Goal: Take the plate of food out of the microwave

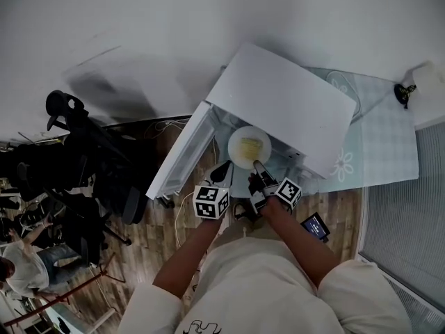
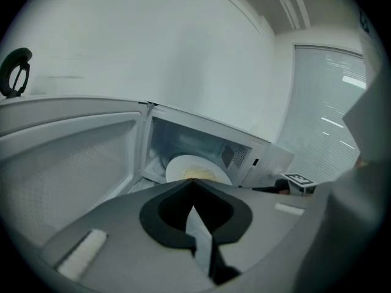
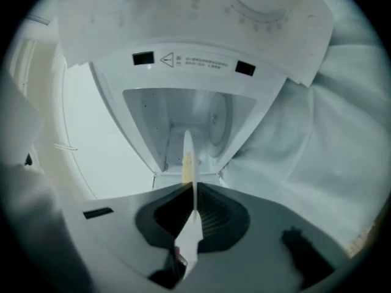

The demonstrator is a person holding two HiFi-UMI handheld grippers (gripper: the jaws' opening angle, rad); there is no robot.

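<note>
The white microwave (image 1: 285,103) stands with its door (image 1: 182,153) swung open to the left. A white plate (image 1: 249,147) of yellow food sits at the mouth of its cavity. My right gripper (image 1: 256,167) is shut on the plate's near rim. In the right gripper view the plate (image 3: 187,154) runs edge-on into the seam of that gripper (image 3: 194,185). My left gripper (image 1: 227,168) hovers just left of the plate's near edge. In the left gripper view the jaws of my left gripper (image 2: 192,184) are shut on nothing, with the plate (image 2: 189,165) lying flat beyond them.
The microwave rests on a table with a pale patterned cloth (image 1: 379,141). A black office chair and camera gear (image 1: 83,158) crowd the wooden floor to the left, with a person (image 1: 21,263) at lower left. A small dark device (image 1: 315,225) lies below the table edge.
</note>
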